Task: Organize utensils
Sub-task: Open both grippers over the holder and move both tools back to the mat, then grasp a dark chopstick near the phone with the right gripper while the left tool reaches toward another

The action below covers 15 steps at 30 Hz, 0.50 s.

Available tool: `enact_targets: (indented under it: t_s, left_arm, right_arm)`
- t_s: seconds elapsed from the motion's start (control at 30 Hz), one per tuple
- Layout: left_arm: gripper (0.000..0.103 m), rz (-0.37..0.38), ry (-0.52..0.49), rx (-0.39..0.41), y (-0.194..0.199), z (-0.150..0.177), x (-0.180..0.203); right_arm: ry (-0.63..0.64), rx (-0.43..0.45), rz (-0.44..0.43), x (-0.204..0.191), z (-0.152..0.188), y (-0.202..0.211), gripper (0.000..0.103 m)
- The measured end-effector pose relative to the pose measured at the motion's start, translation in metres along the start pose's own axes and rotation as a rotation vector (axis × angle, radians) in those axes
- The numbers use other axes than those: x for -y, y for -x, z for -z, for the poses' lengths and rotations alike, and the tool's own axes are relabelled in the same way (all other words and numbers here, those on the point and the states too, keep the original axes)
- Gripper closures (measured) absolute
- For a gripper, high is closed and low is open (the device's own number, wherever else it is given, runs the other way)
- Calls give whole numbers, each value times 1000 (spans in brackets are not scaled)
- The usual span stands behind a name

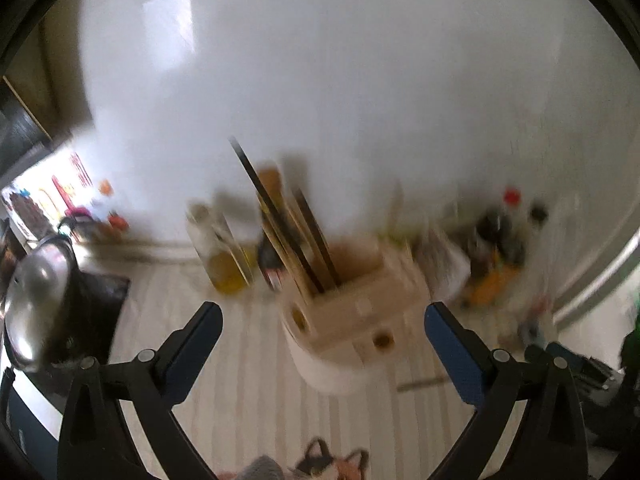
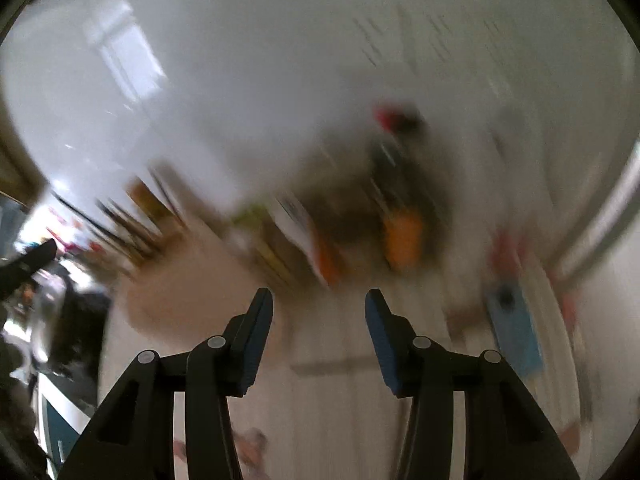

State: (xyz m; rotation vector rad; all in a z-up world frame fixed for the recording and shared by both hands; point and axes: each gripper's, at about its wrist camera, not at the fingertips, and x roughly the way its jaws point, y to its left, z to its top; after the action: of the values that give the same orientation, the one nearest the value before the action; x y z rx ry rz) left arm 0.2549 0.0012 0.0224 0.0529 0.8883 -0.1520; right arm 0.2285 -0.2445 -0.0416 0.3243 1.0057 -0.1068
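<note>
A pale striped counter [image 1: 248, 380] carries a utensil holder [image 1: 352, 320] with chopsticks [image 1: 292, 236], bottles [image 1: 224, 252] behind it near the back edge, and a pot [image 1: 36, 304] at the left edge.

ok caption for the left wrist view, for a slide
Open left tongs frame a beige utensil holder stocked with upright chopsticks, oil bottle behind, on a striped counter.

A home kitchen is indicated. A utensil holder [image 1: 352, 300] filled with chopsticks [image 1: 288, 236] is set on a striped counter [image 1: 248, 380]. An oil bottle [image 1: 222, 252] is seen at 11 o'clock, condiment bottles [image 1: 502, 240] at 2 o'clock, and a steel pot lid [image 1: 36, 300] at 9 o'clock.
</note>
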Motion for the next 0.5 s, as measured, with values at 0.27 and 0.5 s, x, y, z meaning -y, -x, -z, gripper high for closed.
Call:
enact_targets:
  t_s: [0.27,0.5]
  left_arm:
    - [0,-53,-181,-183,-66,76,64]
    - [0,-37,-204,-322,-103,122,84]
  right_arm:
    - [-108,-303,138,80,110,-77,53]
    - [-61,-437,160,93,168,-110,53]
